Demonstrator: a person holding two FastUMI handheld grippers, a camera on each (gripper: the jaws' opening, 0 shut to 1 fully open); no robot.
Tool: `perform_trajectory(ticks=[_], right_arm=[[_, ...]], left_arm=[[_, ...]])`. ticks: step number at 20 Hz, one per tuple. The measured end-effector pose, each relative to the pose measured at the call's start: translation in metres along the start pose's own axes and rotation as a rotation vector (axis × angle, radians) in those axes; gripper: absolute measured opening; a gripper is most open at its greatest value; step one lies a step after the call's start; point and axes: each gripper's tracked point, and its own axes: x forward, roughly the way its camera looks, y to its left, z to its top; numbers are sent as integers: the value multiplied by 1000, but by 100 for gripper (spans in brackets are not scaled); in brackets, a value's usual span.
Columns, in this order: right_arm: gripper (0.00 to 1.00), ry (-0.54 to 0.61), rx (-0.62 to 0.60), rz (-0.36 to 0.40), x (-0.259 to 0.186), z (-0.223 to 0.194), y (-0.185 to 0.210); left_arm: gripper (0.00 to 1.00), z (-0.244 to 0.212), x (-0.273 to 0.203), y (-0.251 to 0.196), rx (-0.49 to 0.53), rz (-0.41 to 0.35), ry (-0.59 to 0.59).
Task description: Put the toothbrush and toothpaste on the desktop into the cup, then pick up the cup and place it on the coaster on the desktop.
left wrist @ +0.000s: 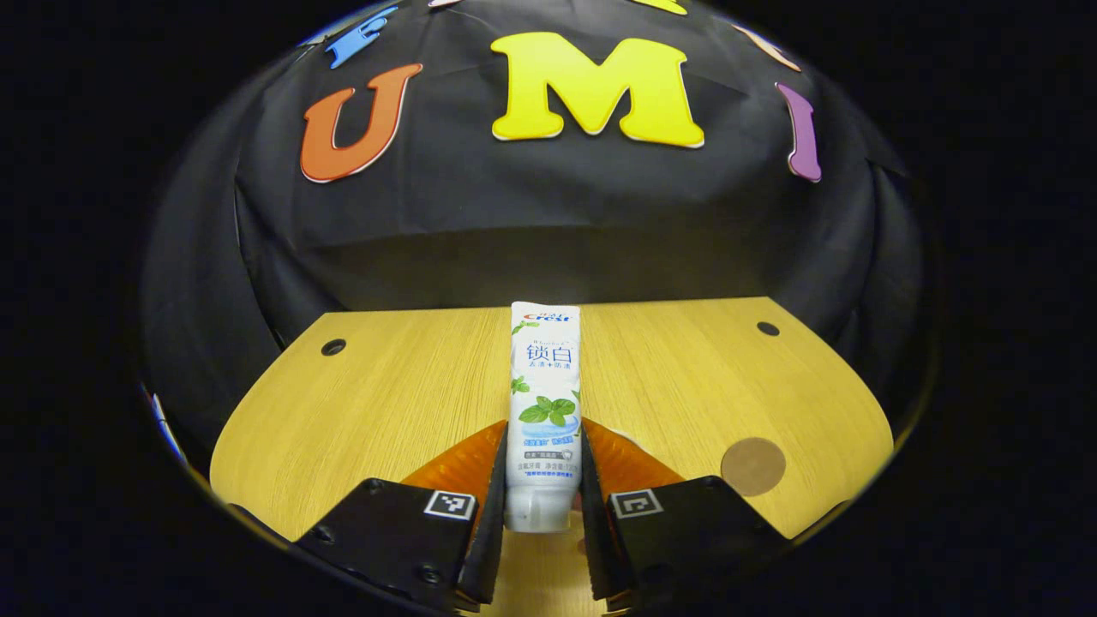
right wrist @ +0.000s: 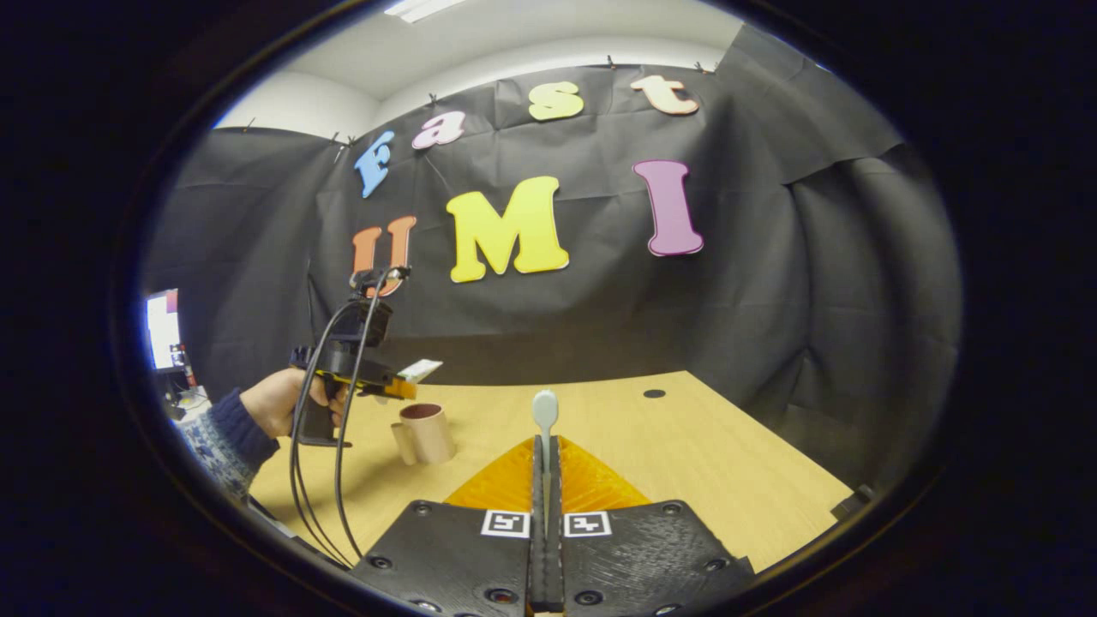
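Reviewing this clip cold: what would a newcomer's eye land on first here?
In the left gripper view, the white toothpaste tube stands out, clamped between the left tool and pointing away over the wooden desktop, with the round coaster at the right. In the right gripper view, the right tool is shut on the toothbrush, and the cup sits beneath the other tool.

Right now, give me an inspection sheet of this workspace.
Surface: wooden desktop, with dark round holes.
Job's things: toothpaste and toothbrush both held off the desktop; cup upright on the desktop; coaster bare.
Clutter: nothing seen.
Grippers: left tongs shut on toothpaste, held above the cup in the right gripper view; right tongs shut on toothbrush.
Cables: black cables hang from the left tongs.
Surroundings: black cloth wall; lit screen.
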Motion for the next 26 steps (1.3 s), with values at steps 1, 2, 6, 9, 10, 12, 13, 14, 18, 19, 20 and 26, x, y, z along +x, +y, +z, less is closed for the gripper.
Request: perform_trajectory(ticks=[1, 2, 6, 9, 10, 12, 13, 14, 18, 19, 20, 26], right_arm=[[0, 3, -3, 0, 0, -1, 1], [0, 5, -4, 2, 1, -2, 2], [0, 17, -6, 2, 3, -9, 2], [0, 37, -18, -2, 6, -19, -1], [0, 45, -19, -4, 7, -23, -3], [0, 61, -6, -2, 12, -28, -3], [0, 66, 0, -2, 14, -31, -4], [0, 72, 2, -4, 16, -34, -5], [0, 93, 12, -8, 22, -43, -8], [0, 95, 12, -6, 22, -44, -7], [0, 94, 9, -7, 22, -44, -7], [0, 81, -3, -5, 22, -41, -6]], left_arm=[[48, 9, -3, -1, 1, -4, -62], [48, 17, -3, -1, -6, -10, -118], [43, 20, 7, -22, -34, -81, -285], [43, 4, 14, -31, -41, -86, -344], [43, 0, 17, -32, -52, -97, -340], [44, -5, 20, -28, -56, -102, -350], [44, -5, 20, -27, -55, -105, -355], [45, -5, 19, -26, -55, -104, -360], [46, -6, 24, -25, -61, -108, -366], [47, -8, 25, -25, -56, -108, -355], [48, -9, 26, -23, -54, -102, -348], [53, -1, 12, -23, -37, -107, -363]])
